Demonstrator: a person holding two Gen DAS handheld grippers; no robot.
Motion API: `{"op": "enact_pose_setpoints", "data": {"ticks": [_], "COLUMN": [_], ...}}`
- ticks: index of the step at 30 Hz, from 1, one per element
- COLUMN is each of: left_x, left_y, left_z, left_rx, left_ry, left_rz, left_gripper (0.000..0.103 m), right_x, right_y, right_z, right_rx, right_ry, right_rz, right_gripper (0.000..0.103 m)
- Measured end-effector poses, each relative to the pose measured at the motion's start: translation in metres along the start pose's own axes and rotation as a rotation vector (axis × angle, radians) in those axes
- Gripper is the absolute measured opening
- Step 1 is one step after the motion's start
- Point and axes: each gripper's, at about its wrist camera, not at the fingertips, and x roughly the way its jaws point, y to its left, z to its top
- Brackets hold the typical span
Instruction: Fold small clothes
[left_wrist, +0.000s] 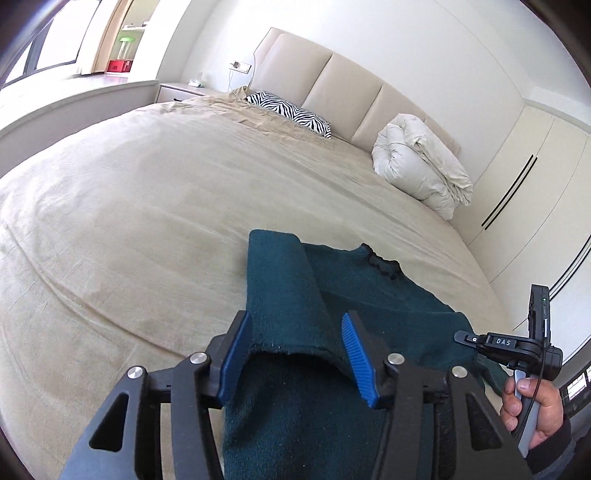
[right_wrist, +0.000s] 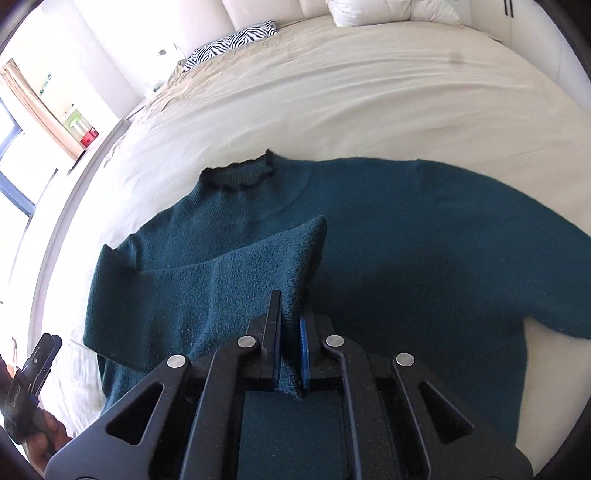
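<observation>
A dark teal knit sweater (right_wrist: 406, 240) lies front up on the bed, its frilled collar (right_wrist: 236, 177) toward the headboard. One sleeve (right_wrist: 207, 280) is drawn across the chest. My right gripper (right_wrist: 290, 306) is shut on that sleeve's end, the knit pinched between its blue pads. In the left wrist view my left gripper (left_wrist: 295, 321) has a raised ridge of the sweater (left_wrist: 369, 295) between its half-wide jaws, with the cloth's edge touching both blue pads (left_wrist: 236, 350). The right gripper (left_wrist: 461, 336) shows at the sweater's far edge, held by a hand (left_wrist: 532, 410).
The bed (left_wrist: 147, 221) has a wide beige cover. A zebra pillow (left_wrist: 291, 110) and a rolled white duvet (left_wrist: 417, 166) lie by the padded headboard (left_wrist: 332, 77). White wardrobe doors (left_wrist: 535, 184) stand to the right, a window ledge (left_wrist: 74, 96) to the left.
</observation>
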Motion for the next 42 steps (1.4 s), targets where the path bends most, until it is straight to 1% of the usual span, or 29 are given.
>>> {"op": "enact_pose_setpoints", "data": {"ticks": [2, 3, 5, 6, 8, 11, 14, 18, 20, 22, 24, 25, 26, 28, 29, 30, 32, 34, 37, 42], "left_x": [0.005, 0.008, 0.015, 0.019, 0.031, 0.052, 0.07, 0.098, 0.107, 0.101, 0.083, 0.072, 0.064, 0.05, 0.043, 0.036, 0.018, 0.002, -0.023, -0.055], "left_y": [0.001, 0.0, -0.002, -0.002, -0.002, -0.001, -0.002, -0.011, -0.017, -0.024, -0.031, -0.037, -0.045, -0.057, -0.058, -0.055, -0.042, -0.029, -0.019, -0.003], "left_z": [0.007, 0.01, 0.016, 0.019, 0.024, 0.03, 0.034, 0.04, 0.041, 0.04, 0.033, 0.026, 0.016, -0.011, -0.023, -0.033, -0.047, -0.055, -0.059, -0.062], "left_rx": [0.002, 0.003, 0.004, 0.002, -0.008, -0.015, -0.013, 0.034, 0.046, 0.054, 0.069, 0.1, 0.155, 0.281, 0.311, 0.309, 0.258, 0.212, 0.195, 0.155], "left_ry": [0.007, 0.009, 0.014, 0.021, 0.046, 0.089, 0.115, 0.171, 0.196, 0.189, 0.148, 0.12, 0.102, 0.076, 0.067, 0.062, 0.051, 0.039, 0.002, -0.049], "left_rz": [-0.004, -0.002, -0.012, -0.016, -0.021, -0.03, -0.033, -0.024, -0.035, -0.044, -0.06, -0.04, -0.015, 0.069, 0.094, 0.092, 0.086, 0.079, 0.065, 0.012], "left_gripper": [0.039, 0.037, 0.027, 0.025, 0.019, 0.011, 0.011, 0.011, 0.011, 0.011, 0.011, 0.011, 0.011, 0.011, 0.011, 0.011, 0.011, 0.011, 0.011, 0.011], "right_x": [-0.005, -0.006, -0.004, -0.002, 0.003, 0.013, 0.019, 0.023, 0.022, 0.018, 0.012, 0.008, 0.005, -0.002, -0.007, -0.012, -0.027, -0.043, -0.068, -0.122], "right_y": [-0.019, -0.028, -0.046, -0.055, -0.069, -0.081, -0.087, -0.082, -0.079, -0.074, -0.067, -0.062, -0.057, -0.045, -0.037, -0.028, -0.005, 0.027, 0.092, 0.237], "right_z": [0.009, 0.012, 0.017, 0.018, 0.018, 0.014, 0.007, 0.005, 0.005, 0.006, 0.007, 0.009, 0.011, 0.016, 0.019, 0.023, 0.03, 0.04, 0.056, 0.068], "right_rx": [0.005, 0.007, 0.022, 0.035, 0.054, 0.066, 0.065, 0.06, 0.046, 0.031, 0.021, 0.011, -0.001, -0.024, -0.033, -0.04, -0.07, -0.109, -0.159, -0.323], "right_ry": [-0.011, -0.012, -0.008, -0.005, 0.001, 0.015, 0.028, 0.013, 0.011, 0.009, 0.002, -0.004, -0.008, -0.01, -0.012, -0.012, -0.019, -0.022, -0.009, -0.016], "right_rz": [-0.033, -0.051, -0.073, -0.08, -0.092, -0.086, -0.074, -0.042, -0.036, -0.021, -0.001, 0.008, 0.013, 0.028, 0.04, 0.056, 0.093, 0.124, 0.21, 0.382], "right_gripper": [0.007, 0.007, 0.007, 0.007, 0.007, 0.007, 0.007, 0.007, 0.007, 0.007, 0.007, 0.007, 0.007, 0.007, 0.007, 0.007, 0.007, 0.007, 0.007, 0.007]}}
